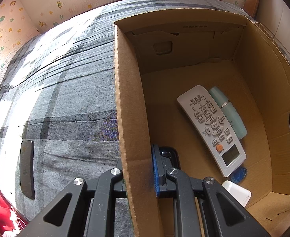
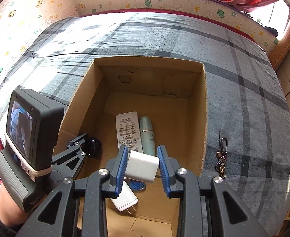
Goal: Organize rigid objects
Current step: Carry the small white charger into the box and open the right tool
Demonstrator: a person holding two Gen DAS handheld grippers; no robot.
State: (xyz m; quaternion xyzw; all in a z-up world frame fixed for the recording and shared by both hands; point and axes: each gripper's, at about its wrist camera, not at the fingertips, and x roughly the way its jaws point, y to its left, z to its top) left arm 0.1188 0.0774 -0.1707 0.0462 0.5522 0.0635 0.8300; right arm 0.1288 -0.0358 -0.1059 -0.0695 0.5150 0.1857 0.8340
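The right gripper (image 2: 142, 165), fingers wide, hangs over the box (image 2: 205, 106) with a white charger (image 2: 143, 165) loose between them. It looks light, stiff and smooth: grip its flat sides. The left gripper (image 1: 139, 174) straddles the box's 9 o'clock wall; its fingers' spread is unclear. Open floor lies at 12 o'clock, past the remote (image 2: 128, 131).

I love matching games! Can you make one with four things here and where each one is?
1. remote
2. keychain
3. white block
4. phone

A. on the bed, right of the box
B. between the right tongs
C. on the box floor, beside a green bottle
D. on the bed, left of the box

Pairs: 1-C, 2-A, 3-B, 4-D
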